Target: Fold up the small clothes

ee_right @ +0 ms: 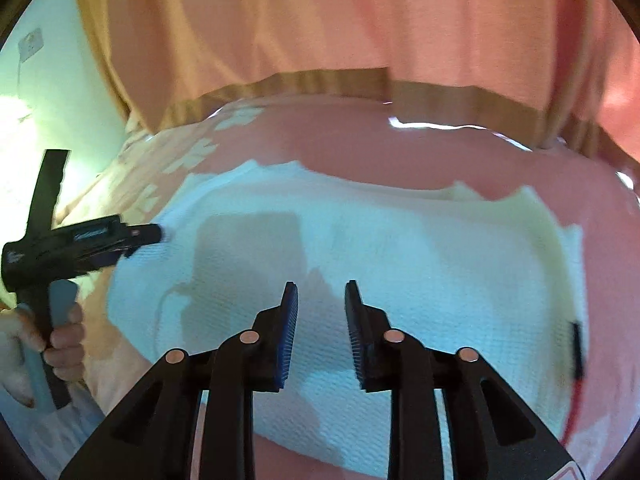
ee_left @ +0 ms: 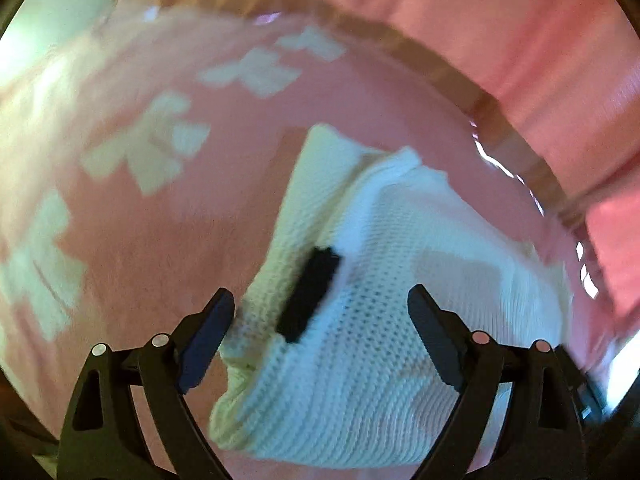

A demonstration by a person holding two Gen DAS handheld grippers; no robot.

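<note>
White waffle-knit garment [ee_right: 360, 248] lying flat on glossy pink tabletop [ee_left: 168, 240], black rectangular tag [ee_left: 308, 294] at 12 o'clock of left gripper [ee_left: 320, 312], fingers spread. Right gripper [ee_right: 322, 308] hovering, narrowly parted, pinching nothing.

White knit garment [ee_right: 360, 248] spreads flat over most of the pink table [ee_right: 400, 148]; low, nothing standing on it. Bare strip of table along the far edge, open to passage. Pink curtain [ee_right: 320, 20] hangs just behind that far edge, closing it off. Left gripper [ee_right: 156, 232] reaches in at the garment's left edge, blocking that side. Bare patterned table beyond the garment's left edge [ee_left: 160, 152] lies open.
</note>
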